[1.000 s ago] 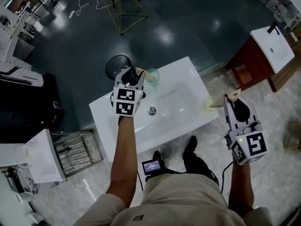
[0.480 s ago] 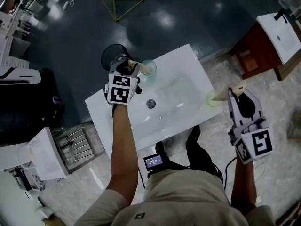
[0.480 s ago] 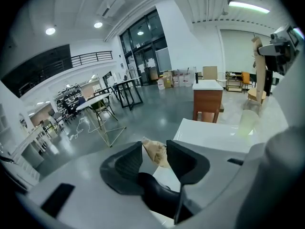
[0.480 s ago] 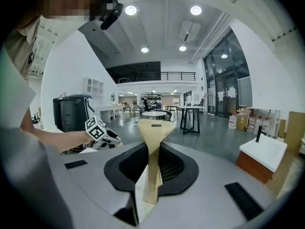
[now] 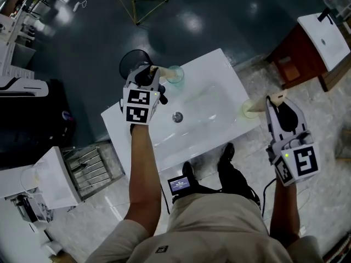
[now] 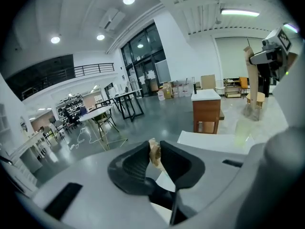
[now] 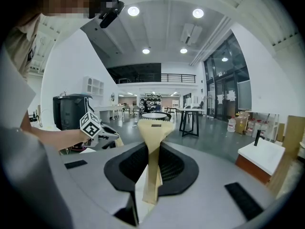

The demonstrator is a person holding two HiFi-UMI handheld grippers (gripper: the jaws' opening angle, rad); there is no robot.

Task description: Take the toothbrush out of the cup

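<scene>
A clear cup [image 5: 175,74] stands at the back edge of the white sink [image 5: 222,70]. A tan toothbrush [image 5: 159,70] leans out of it to the left. My left gripper [image 5: 153,73] is at that free end, its jaws closing, and the pads touch the tan handle [image 6: 154,152] on both sides. My right gripper [image 5: 276,104] hangs off the sink's right end, shut on a second tan toothbrush [image 7: 153,147] that stands upright between its pads. A yellowish cup [image 5: 249,109] sits on the sink's right corner just left of it.
A black round bin [image 5: 133,63] stands on the dark floor behind the sink, next to my left gripper. A brown cabinet with a white basin [image 5: 315,45] is at the far right, and a white unit [image 5: 49,182] at the left. The sink drain [image 5: 177,116] lies mid-basin.
My left gripper's jaws have come together on the end of the toothbrush in the clear cup, after shifting a little down and left. The right gripper has kept still with its toothbrush.
</scene>
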